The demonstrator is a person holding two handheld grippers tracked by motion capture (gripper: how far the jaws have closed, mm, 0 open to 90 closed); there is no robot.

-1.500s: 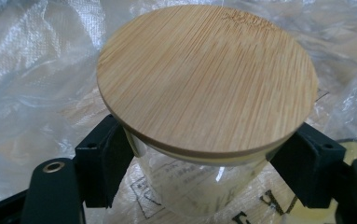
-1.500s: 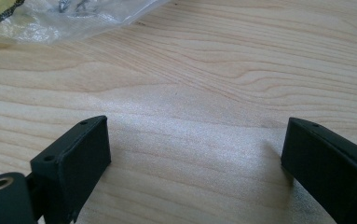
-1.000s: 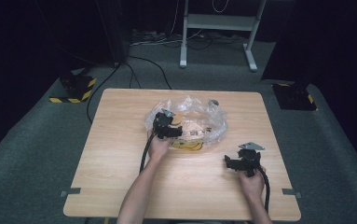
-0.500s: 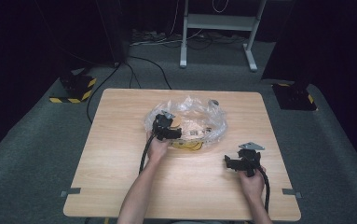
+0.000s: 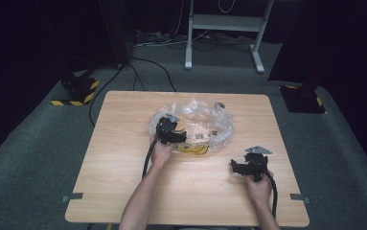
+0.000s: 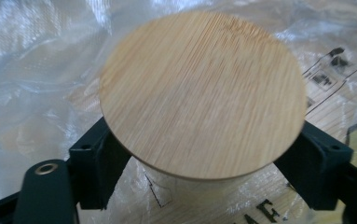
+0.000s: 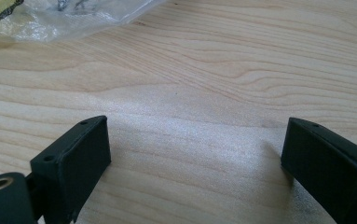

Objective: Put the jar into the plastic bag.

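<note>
Left claw (image 6: 199, 154) pinching a round wooden disc (image 6: 202, 93) — right claw (image 7: 195, 172) spread wide.

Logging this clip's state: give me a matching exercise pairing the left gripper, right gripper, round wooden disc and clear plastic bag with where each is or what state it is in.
Things:
1. left gripper
2. right gripper
3. round wooden disc
4. clear plastic bag

States or places:
A. crumpled at the middle of the table, with printed wooden pieces inside
B. jaws apart over bare tabletop, nothing between them
C. held at its edges between two black jaws
D. at the bag, jaws closed on the disc

Pairs: 1-D, 2-B, 3-C, 4-A
</note>
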